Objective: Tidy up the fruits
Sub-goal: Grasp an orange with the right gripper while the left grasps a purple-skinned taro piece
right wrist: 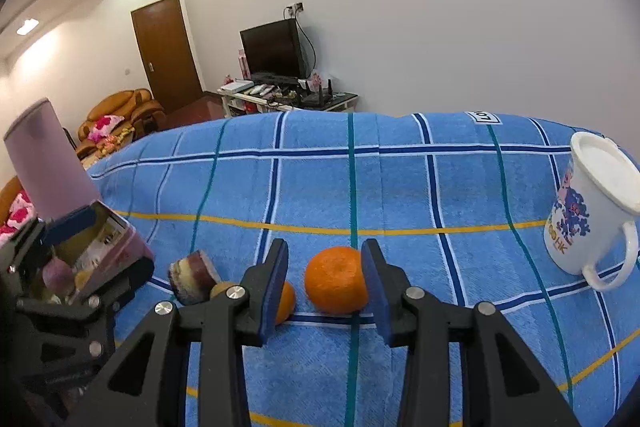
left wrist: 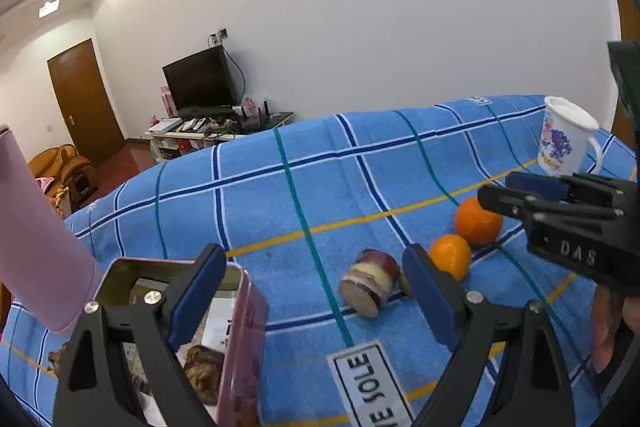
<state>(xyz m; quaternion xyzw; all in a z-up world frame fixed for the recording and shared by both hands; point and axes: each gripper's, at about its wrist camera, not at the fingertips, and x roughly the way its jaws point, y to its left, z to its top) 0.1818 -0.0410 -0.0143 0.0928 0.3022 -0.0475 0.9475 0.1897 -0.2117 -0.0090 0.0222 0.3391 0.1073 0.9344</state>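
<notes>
Two oranges sit on the blue plaid cloth; the larger orange lies between the spread fingers of the right gripper, untouched; the smaller orange rests just beside it; the left gripper gapes wide beside the pink tin, holding nothing; a white mug stands well apart.
</notes>
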